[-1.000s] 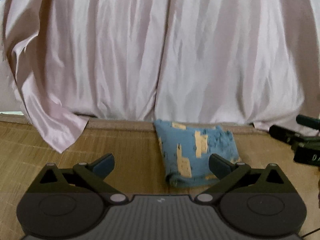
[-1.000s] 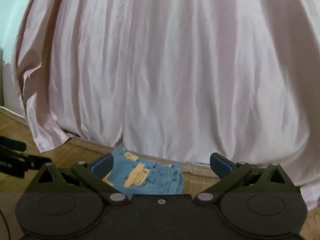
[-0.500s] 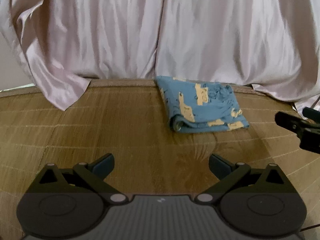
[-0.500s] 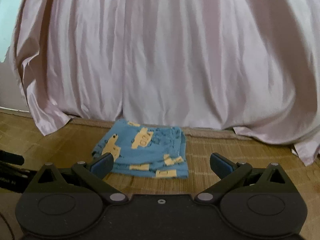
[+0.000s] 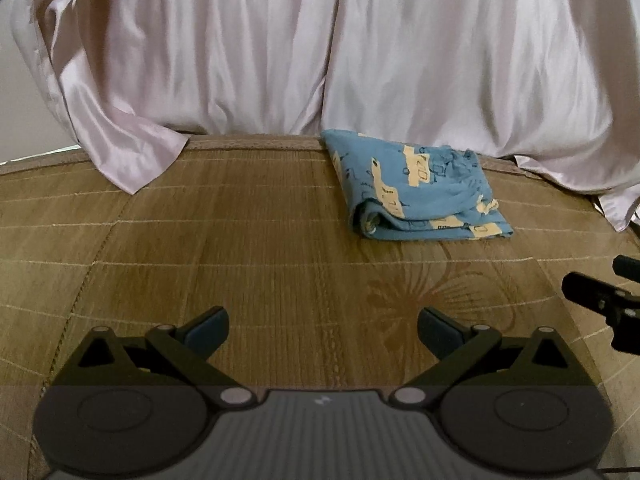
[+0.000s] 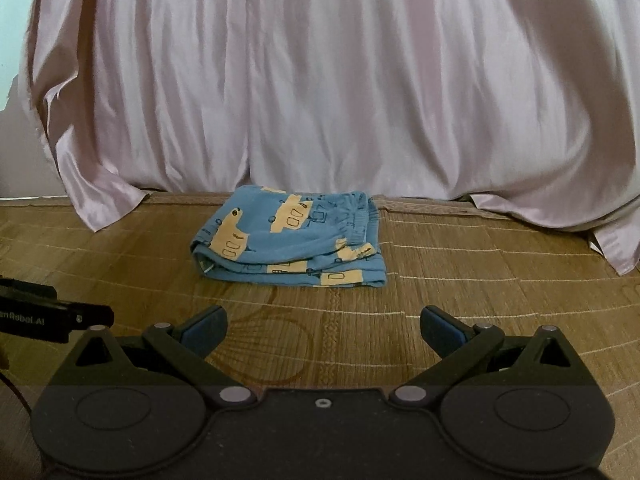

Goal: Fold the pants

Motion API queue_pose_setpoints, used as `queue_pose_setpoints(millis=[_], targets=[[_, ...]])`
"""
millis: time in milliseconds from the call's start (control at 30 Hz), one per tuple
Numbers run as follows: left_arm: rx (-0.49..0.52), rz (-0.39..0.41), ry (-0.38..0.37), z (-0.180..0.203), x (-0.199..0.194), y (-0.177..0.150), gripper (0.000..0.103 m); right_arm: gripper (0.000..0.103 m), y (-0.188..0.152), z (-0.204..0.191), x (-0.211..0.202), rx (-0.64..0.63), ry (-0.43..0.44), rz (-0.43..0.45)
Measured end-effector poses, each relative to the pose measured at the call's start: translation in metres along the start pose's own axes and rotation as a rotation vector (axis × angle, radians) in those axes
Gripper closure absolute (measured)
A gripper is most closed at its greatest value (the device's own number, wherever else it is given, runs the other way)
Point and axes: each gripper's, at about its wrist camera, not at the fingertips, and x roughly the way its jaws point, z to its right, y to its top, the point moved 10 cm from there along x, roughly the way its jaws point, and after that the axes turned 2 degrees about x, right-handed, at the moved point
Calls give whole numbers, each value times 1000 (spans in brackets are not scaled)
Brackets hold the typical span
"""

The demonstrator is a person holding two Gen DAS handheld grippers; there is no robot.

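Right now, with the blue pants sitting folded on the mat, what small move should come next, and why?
Probably none on the cloth: ease both grippers away. The blue pants with yellow patches lie in a compact folded stack on the woven bamboo mat, and the left gripper and right gripper are open, empty and clear of them.

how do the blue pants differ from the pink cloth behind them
The blue pants are printed with yellow shapes; the pink cloth is plain and shiny. The pants lie folded in a compact stack on the woven mat; the cloth hangs in long vertical pleats, its hem resting on the mat. Both are soft fabric, untouched by either gripper.
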Motion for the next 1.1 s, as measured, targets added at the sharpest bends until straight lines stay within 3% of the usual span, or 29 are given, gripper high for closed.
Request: queue_pose_setpoints(millis=[333, 1100], targets=[[65, 38, 14, 7, -3, 3, 0, 1, -1, -1, 3, 11, 5, -7], [77, 47, 15, 7, -6, 5, 0, 1, 0, 0, 3, 12, 3, -2]])
